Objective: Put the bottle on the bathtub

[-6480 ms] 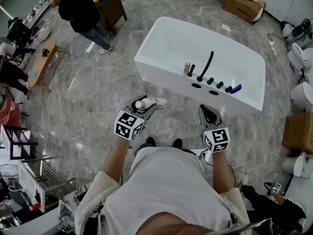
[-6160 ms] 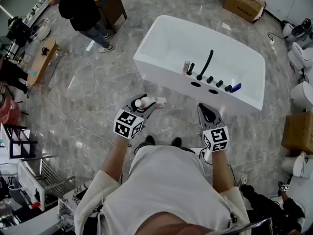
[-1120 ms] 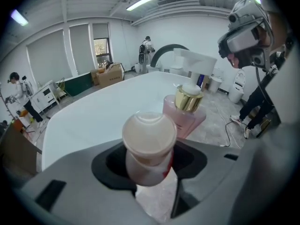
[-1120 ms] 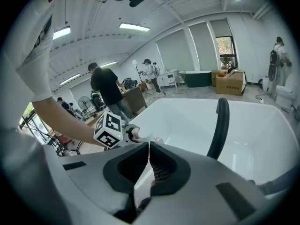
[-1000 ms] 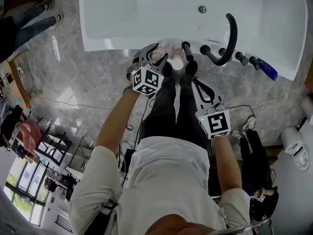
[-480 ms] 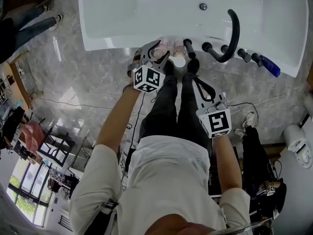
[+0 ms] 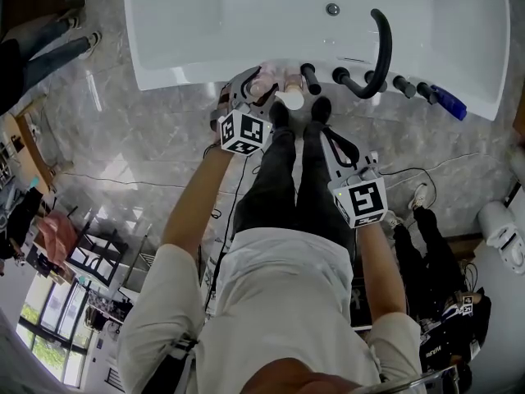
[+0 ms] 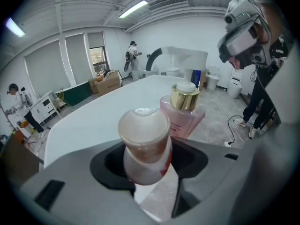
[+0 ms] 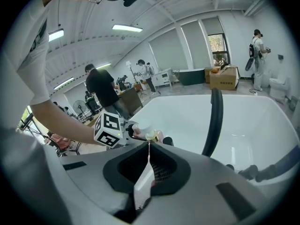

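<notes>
My left gripper (image 7: pixel 259 87) is shut on a small bottle (image 8: pixel 143 146) with a pale rounded cap, whose end shows in the head view as a white disc (image 7: pixel 289 99). It holds the bottle at the near rim of the white bathtub (image 7: pixel 180 64), right beside a pink bottle with a gold cap (image 8: pixel 183 111) that stands on the rim. Whether the held bottle touches the rim is hidden. My right gripper (image 7: pixel 338 144) hangs lower, over the floor by the person's right leg, shut and empty (image 9: pixel 148 146).
A black curved faucet (image 7: pixel 382 43) and a row of black knobs (image 7: pixel 340 76) stand on the rim to the right, with a blue object (image 7: pixel 449 103) at the end. Cables (image 7: pixel 426 171) lie on the marble floor. Another person's legs (image 7: pixel 49 52) are at the upper left.
Since the oldest frames the person has walked up to the tub. Over the last second the left gripper and bottle edged slightly toward the rim; the right gripper stayed put.
</notes>
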The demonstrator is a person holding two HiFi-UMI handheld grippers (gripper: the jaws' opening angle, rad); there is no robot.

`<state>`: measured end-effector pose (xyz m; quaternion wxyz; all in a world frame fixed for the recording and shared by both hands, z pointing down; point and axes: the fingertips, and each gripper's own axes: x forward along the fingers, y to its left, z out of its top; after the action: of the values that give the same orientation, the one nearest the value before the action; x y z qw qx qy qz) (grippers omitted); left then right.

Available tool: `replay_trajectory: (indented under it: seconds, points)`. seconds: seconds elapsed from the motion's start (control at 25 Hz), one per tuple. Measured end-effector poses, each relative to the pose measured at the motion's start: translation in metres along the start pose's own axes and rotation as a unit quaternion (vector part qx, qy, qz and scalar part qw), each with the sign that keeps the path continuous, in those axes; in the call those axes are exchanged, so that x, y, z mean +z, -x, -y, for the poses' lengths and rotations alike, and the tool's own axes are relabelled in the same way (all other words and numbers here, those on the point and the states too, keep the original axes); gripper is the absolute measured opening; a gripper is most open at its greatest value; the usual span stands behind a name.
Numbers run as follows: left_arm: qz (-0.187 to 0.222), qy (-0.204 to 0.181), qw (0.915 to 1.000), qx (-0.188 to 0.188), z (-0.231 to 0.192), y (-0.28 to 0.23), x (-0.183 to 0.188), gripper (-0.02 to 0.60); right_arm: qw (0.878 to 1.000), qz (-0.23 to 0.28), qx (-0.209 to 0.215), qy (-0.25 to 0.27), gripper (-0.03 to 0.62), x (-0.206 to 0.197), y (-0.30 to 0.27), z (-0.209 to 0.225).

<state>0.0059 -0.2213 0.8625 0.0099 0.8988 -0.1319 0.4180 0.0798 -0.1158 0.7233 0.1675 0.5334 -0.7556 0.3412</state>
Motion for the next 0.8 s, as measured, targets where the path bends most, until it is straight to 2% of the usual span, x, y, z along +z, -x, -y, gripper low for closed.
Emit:
replay_trajectory:
  seconds: [0.24, 0.8]
  points:
    - [-0.003, 0.015, 0.9999, 0.006, -0.004, -0.001, -0.001, 0.250, 1.000, -0.003, 0.001, 0.000, 0.034, -0.001, 0.003, -0.002]
    - [-0.023, 0.014, 0.9995, 0.015, -0.003, -0.009, -0.007, 0.300, 1.000, 0.002, -0.002, -0.002, 0.035, -0.009, 0.012, 0.001]
